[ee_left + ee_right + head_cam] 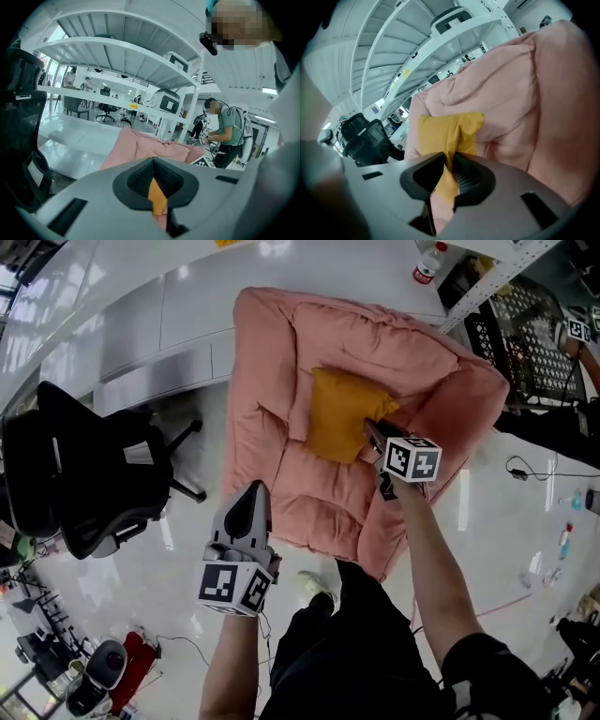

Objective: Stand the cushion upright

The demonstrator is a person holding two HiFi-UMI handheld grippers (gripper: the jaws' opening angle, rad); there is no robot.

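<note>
Centrally, the mustard cushion (339,413) lies tilted in the hollow of a pink floor lounger (272,381), leaning toward its padded back. The right hand-held gripper (373,431) is nearly closed, its pads pinching a thin fold of fabric at the cushion's near right edge. The left hand-held gripper (253,495) hangs over the lounger's front left rim, well apart from the cushion, with its jaws together and nothing between them.

Risks: the grip takes only cover fabric, not filling, so a lift would likely stretch the cover and let the cushion sag or fold rather than rise. The fold could also slide out from between the pads. With a single hold at one edge, the cushion may pivot and flop face down. The soft, uneven seat gives a poor base, and a stood cushion could topple forward unless it rests against the back pad.

Room: the lounger's raised side walls close in the cushion left and right, while the space above is open. The office chair (94,474) stands clear to the left, and bare floor (187,568) lies between them.
</note>
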